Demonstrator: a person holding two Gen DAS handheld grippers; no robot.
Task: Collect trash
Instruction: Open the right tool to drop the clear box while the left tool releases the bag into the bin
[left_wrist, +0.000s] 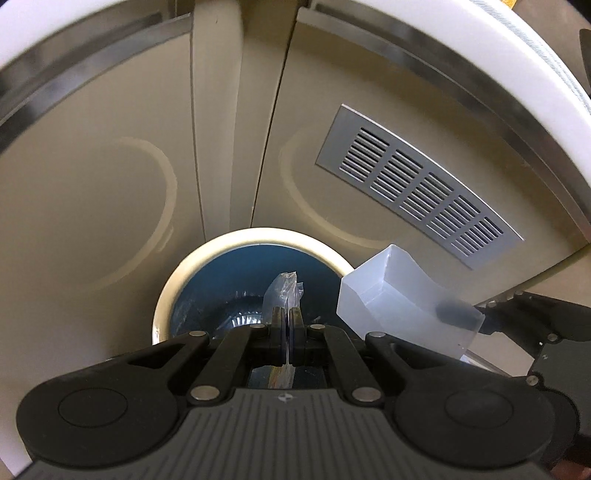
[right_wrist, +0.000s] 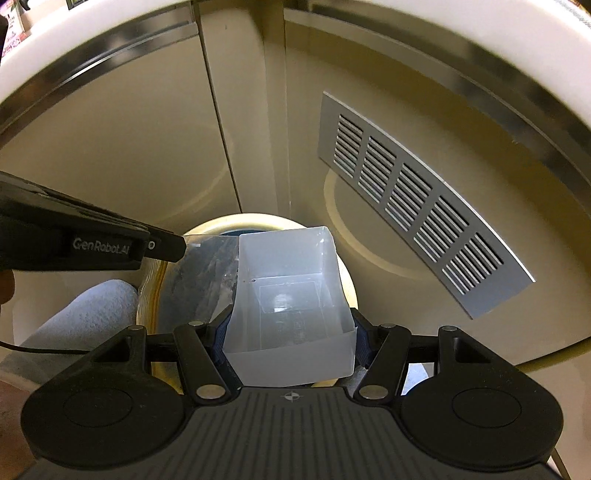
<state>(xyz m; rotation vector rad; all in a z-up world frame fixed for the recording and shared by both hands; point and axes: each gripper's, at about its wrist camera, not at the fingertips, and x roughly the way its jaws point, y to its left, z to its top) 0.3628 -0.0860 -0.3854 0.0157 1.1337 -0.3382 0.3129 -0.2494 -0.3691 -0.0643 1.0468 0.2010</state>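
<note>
A round trash bin with a cream rim (left_wrist: 255, 236) and a blue liner stands on the floor below me. My left gripper (left_wrist: 287, 319) is shut on a crumpled clear plastic film (left_wrist: 282, 291) and holds it over the bin's mouth. My right gripper (right_wrist: 291, 334) is shut on a translucent white plastic box (right_wrist: 291, 295), open side toward the camera, above the bin rim (right_wrist: 236, 221). In the left wrist view the box (left_wrist: 391, 291) hangs to the right of the bin, with one dark fingertip (left_wrist: 456, 314) showing through its wall. In the right wrist view the left gripper (right_wrist: 168, 247) comes in from the left with the film (right_wrist: 210, 269).
Beige cabinet doors rise behind the bin, the right one with a metal vent grille (left_wrist: 417, 184). A white countertop edge (left_wrist: 480, 48) with a steel strip runs above them. A person's grey-clad leg (right_wrist: 85, 317) is at the bin's left.
</note>
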